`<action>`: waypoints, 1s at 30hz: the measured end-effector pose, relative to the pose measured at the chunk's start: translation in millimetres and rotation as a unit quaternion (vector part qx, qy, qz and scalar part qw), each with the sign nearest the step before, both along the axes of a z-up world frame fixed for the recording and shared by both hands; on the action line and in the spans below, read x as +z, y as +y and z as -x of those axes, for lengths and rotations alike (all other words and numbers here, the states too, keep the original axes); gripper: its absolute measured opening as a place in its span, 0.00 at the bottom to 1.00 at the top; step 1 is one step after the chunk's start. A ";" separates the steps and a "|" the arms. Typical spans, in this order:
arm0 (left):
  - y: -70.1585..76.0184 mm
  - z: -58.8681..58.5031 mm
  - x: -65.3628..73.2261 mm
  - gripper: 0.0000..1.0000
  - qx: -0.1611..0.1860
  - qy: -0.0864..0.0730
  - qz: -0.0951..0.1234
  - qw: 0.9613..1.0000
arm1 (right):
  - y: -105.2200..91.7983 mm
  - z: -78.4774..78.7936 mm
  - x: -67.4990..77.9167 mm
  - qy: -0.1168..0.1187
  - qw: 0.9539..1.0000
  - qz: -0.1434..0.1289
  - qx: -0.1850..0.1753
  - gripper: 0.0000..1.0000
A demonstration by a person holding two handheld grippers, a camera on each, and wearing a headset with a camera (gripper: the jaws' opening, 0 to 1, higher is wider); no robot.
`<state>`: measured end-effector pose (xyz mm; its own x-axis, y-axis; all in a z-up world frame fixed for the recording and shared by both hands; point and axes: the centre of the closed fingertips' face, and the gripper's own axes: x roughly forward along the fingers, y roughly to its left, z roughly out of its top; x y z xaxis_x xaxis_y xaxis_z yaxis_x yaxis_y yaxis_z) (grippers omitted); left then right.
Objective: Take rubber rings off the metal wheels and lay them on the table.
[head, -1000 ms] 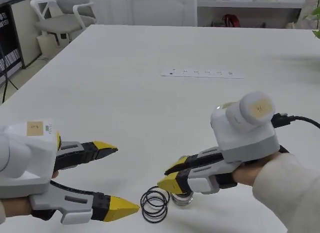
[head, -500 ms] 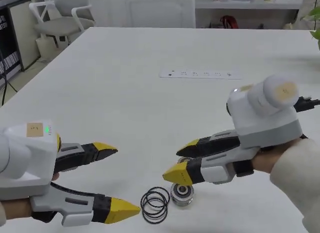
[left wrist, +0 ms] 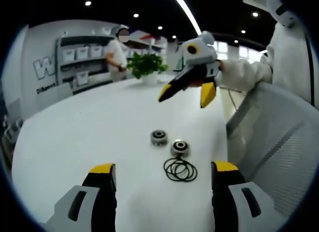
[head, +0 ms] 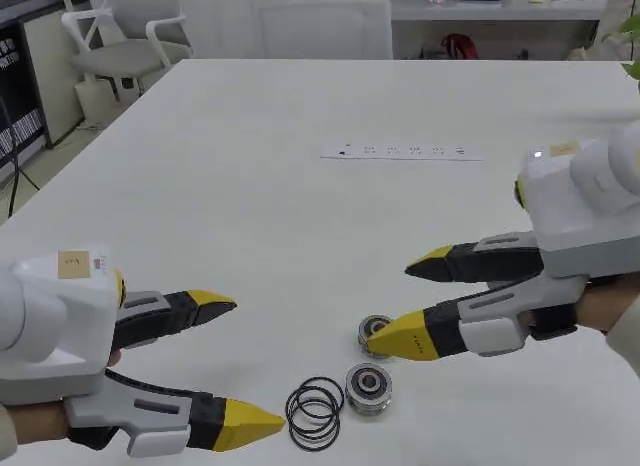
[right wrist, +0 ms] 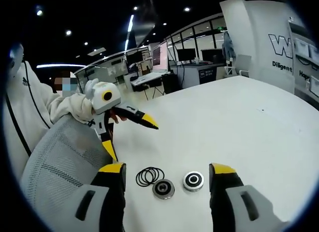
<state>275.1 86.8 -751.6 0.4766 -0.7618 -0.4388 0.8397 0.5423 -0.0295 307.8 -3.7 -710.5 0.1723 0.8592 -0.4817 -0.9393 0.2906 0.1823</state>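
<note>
Right gripper: drawn up and off to the right since a second ago, when it sat low over a wheel beside the rings; both wheels now lie uncovered. Jaws parted at a moderate gap, nothing between them. In the left gripper view it hangs raised above the table, well apart from the wheels.

Left gripper: low at the near left edge of the table, much where it was. Jaws spread wide, nothing held.

Rubber rings: a small bunch of thin black loops, overlapping and lying flat on the table. They sit just right of the left gripper's lower jaw tip and just left of the near wheel.

Near wheel: flat on the table, close beside the rings; whether they touch cannot be told.

Far wheel: flat on the table just beyond the near wheel, with the right gripper's lower yellow tip overlapping it in the head view. Possibly one or both wheels wear a dark ring at the rim; too small to be sure.

Open room: bare white tabletop on every side of the three items, and broad clear surface beyond them up to a power strip lying mid-table. Near edge of the table is close below the rings. Chairs stand past the far left corner.
</note>
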 end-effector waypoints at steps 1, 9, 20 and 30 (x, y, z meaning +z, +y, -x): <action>-0.2 0.5 -0.4 0.80 -0.001 0.001 0.000 1.000 | -1.9 0.5 1.7 0.000 1.000 -0.003 -0.001 0.67; -0.1 0.8 -0.9 0.80 0.000 0.002 0.000 1.000 | -16.7 2.8 4.0 -0.005 1.000 -0.009 -0.009 0.74; -0.4 2.5 -2.8 0.80 -0.003 0.004 -0.005 1.000 | -36.0 12.4 0.2 -0.005 0.999 -0.036 -0.022 0.83; -2.6 5.1 -5.4 0.80 -0.012 0.007 -0.009 1.000 | -53.3 23.0 -20.7 0.002 0.999 -0.024 -0.041 0.88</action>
<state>270.0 84.2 -757.0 0.4520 -0.7648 -0.4591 0.8518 0.5229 -0.0325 284.9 -57.0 -731.2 0.2412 0.8642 -0.4415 -0.9122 0.3571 0.2007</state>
